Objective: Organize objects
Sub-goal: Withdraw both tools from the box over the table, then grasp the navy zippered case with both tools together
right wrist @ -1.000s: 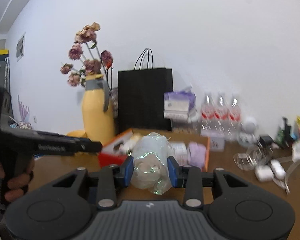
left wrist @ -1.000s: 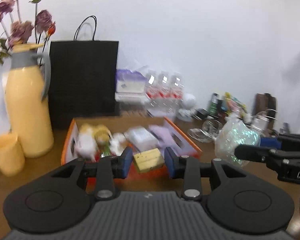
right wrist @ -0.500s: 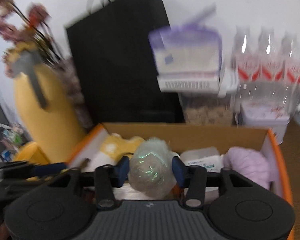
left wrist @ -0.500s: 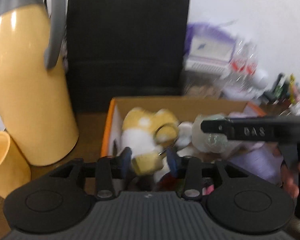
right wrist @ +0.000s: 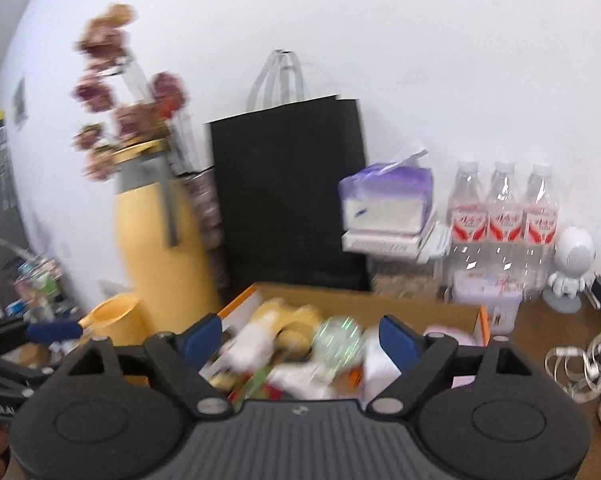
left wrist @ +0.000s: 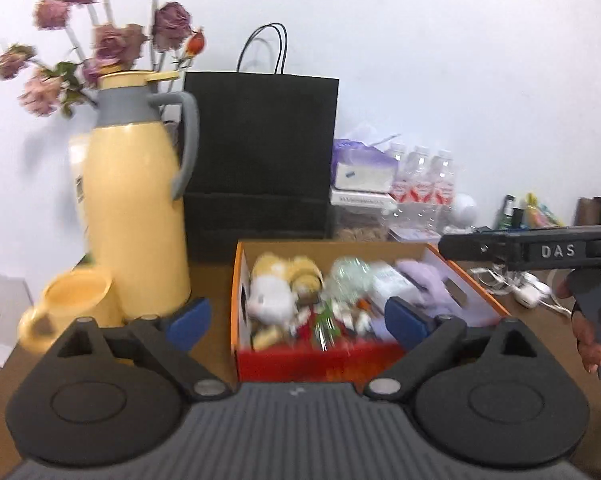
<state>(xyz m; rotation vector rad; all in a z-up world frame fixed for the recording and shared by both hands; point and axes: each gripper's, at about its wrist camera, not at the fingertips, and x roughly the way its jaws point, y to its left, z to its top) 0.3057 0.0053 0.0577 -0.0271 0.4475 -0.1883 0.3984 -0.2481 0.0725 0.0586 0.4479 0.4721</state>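
Observation:
An orange cardboard box [left wrist: 446,267] sits on the brown table, with a yellow and white plush toy [left wrist: 278,286], a shiny clear wrapped ball [left wrist: 346,280], a lilac cloth [left wrist: 424,282] and small items inside. The box also shows in the right wrist view [right wrist: 482,322], with the shiny ball [right wrist: 336,338] in it. My left gripper [left wrist: 298,318] is open and empty, just in front of the box. My right gripper [right wrist: 300,338] is open and empty above the box's near side.
A yellow thermos jug [left wrist: 134,216] with dried flowers and a yellow cup [left wrist: 74,300] stand left of the box. A black paper bag [left wrist: 260,156], tissue pack [right wrist: 386,200] and water bottles [right wrist: 502,216] line the wall. White cables [right wrist: 584,368] lie at right.
Both grippers opened and pulled back from the box. The yellow block left my left gripper; the shiny ball left my right gripper and now lies in the box.

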